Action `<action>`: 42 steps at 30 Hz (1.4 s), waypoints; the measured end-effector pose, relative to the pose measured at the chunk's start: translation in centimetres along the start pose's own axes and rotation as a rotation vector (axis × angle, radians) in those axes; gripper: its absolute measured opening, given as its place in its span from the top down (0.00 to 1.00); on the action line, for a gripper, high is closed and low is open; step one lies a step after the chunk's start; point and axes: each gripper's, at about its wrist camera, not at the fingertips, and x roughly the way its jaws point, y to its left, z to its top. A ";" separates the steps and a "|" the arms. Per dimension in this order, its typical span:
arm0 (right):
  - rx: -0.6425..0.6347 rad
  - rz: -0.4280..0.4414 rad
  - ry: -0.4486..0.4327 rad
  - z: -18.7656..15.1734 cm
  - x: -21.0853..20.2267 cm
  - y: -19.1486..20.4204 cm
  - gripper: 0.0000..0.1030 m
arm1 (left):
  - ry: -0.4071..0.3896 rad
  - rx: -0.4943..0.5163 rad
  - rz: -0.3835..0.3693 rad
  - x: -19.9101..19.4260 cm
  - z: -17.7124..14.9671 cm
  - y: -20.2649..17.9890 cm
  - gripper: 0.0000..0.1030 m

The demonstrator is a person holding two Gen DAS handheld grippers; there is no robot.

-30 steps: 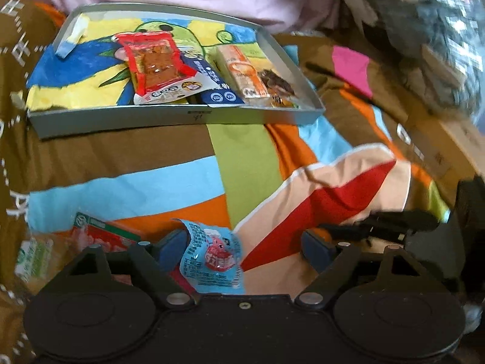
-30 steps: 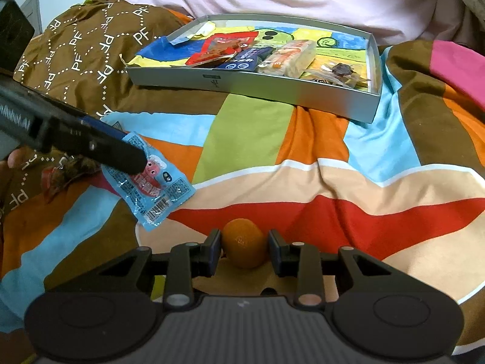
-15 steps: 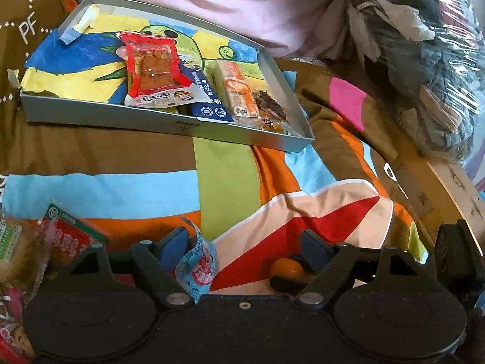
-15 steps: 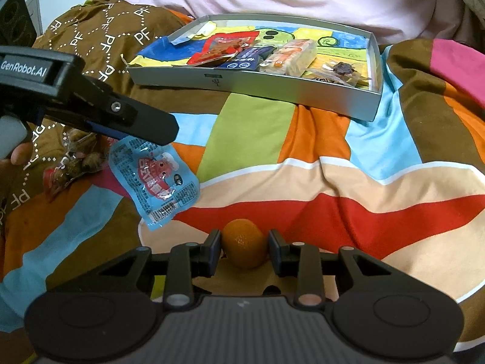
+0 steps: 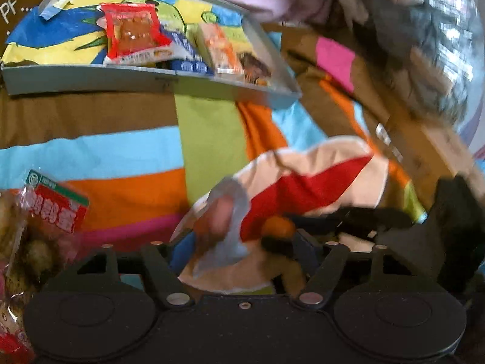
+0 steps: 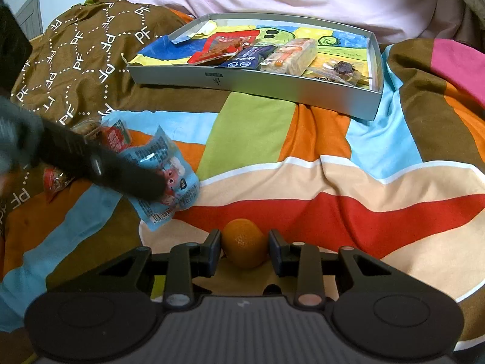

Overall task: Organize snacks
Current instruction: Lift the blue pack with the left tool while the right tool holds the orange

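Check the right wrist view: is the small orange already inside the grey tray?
No, the orange sits between the right claw fingers, well short of the tray.

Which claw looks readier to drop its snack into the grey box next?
Probably the right claw: its fingers sit on either side of the orange snack, with a clear path to the box. The left claw shows blurred, with the blue packet dangling loosely.

left wrist: low, blurred, perhaps tilted | right wrist: low, forward | shared: tray (image 5: pixel 91 82), bedspread (image 6: pixel 303 182)
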 end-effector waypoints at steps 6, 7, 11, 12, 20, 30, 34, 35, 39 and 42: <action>-0.002 -0.001 0.001 0.0 0.1 0.1 0.63 | -0.018 0.002 0.085 0.9 -0.2 0.6 0.34; -0.003 -0.002 0.001 0.0 0.1 0.1 0.63 | -0.017 0.008 0.096 1.0 -0.2 0.7 0.37; -0.006 -0.004 -0.003 -0.1 0.2 0.2 0.63 | -0.027 0.023 0.136 1.2 -0.4 0.8 0.46; -0.005 -0.003 -0.004 -0.2 0.3 0.2 0.63 | -0.034 0.018 0.149 1.4 -0.5 0.9 0.47; 0.009 -0.009 -0.010 -0.3 1.3 0.9 0.63 | -0.080 0.011 0.273 2.4 -1.2 0.8 0.65; -0.001 -0.036 -0.048 -0.3 1.7 1.9 0.64 | -0.107 0.075 0.340 2.4 -1.8 -0.3 0.70; -0.014 -0.053 -0.077 -0.2 1.3 2.1 0.64 | -0.128 0.093 0.336 2.0 -1.5 -0.9 0.80; -0.015 -0.058 -0.087 -0.1 1.2 2.1 0.64 | -0.132 0.094 0.333 1.9 -1.4 -1.0 0.81; -0.020 -0.085 -0.111 0.1 0.8 1.9 0.64 | -0.128 0.105 0.345 2.0 -1.1 -1.4 0.82; -0.026 -0.102 -0.133 0.2 0.5 1.9 0.64 | -0.142 0.102 0.351 1.8 -1.0 -1.6 0.83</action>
